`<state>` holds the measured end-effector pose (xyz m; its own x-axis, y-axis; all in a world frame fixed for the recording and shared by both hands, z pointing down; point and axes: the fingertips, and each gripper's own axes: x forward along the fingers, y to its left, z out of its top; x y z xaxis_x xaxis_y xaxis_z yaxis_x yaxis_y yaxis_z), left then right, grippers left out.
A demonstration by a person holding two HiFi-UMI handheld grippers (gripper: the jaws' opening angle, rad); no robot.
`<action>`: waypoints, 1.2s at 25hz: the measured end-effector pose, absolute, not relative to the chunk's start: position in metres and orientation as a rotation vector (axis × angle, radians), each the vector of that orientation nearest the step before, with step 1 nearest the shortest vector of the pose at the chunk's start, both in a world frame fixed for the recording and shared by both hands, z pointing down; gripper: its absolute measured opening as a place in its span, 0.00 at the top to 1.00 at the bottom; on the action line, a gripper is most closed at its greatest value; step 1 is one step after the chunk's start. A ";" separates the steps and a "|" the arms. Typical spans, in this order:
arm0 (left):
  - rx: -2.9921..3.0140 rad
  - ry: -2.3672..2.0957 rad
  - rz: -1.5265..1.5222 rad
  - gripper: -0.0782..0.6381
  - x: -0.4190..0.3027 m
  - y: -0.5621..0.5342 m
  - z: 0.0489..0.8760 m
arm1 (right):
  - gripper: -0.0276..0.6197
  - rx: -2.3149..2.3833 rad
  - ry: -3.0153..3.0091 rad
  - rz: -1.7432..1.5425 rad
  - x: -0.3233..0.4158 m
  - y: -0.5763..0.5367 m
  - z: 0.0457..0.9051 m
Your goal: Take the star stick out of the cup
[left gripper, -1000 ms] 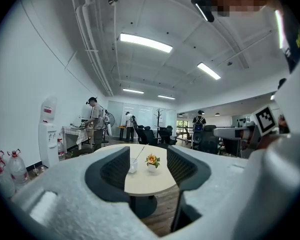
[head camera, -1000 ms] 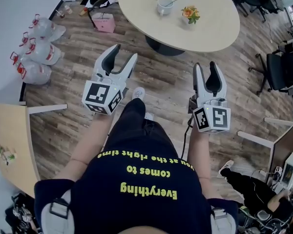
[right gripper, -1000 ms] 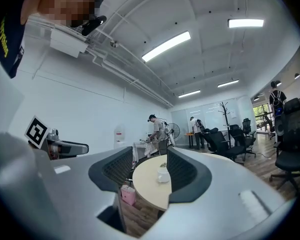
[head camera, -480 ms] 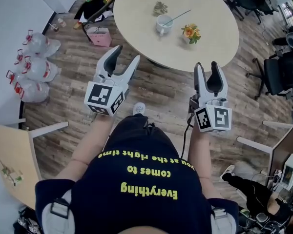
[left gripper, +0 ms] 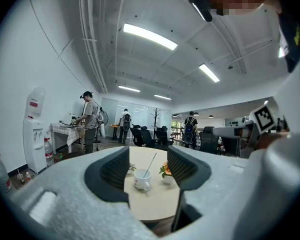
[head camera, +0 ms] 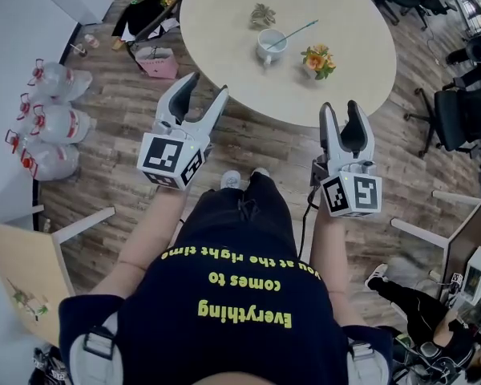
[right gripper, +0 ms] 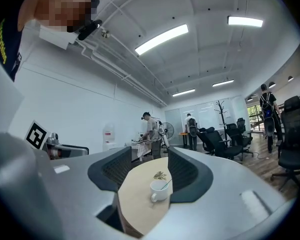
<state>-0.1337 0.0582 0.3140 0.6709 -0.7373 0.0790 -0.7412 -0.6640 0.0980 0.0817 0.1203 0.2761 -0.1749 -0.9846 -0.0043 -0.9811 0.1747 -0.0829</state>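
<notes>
Long ceiling strip lights (left gripper: 150,36) lit the room brightly and evenly, shadows on the floor (head camera: 264,147) were soft, and both gripper views bowed strongly toward black rounded corners, their nearest surfaces slightly blurred.

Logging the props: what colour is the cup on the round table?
White cup, clearest in the right gripper view.

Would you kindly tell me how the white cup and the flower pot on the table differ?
The cup has a handle; the flower pot shows none. The cup holds a thin leaning stick; the flower pot holds orange blooms. Both stand upright on the table.
</notes>
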 end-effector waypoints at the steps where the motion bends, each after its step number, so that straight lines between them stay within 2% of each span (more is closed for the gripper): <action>1: 2.755 -1.224 0.054 0.56 -0.132 0.055 0.316 | 0.61 -1.980 2.363 -0.099 0.083 0.116 0.278; 12: 2.694 -1.336 0.072 0.56 -0.117 -0.008 0.321 | 0.61 -1.862 2.452 -0.131 0.101 0.033 0.285; 23: 2.642 -1.477 0.065 0.56 -0.050 -0.085 0.313 | 0.60 -1.716 2.548 -0.117 0.170 -0.068 0.275; 30: 2.617 -1.527 0.090 0.56 -0.034 -0.110 0.315 | 0.60 -1.667 2.575 -0.139 0.188 -0.102 0.281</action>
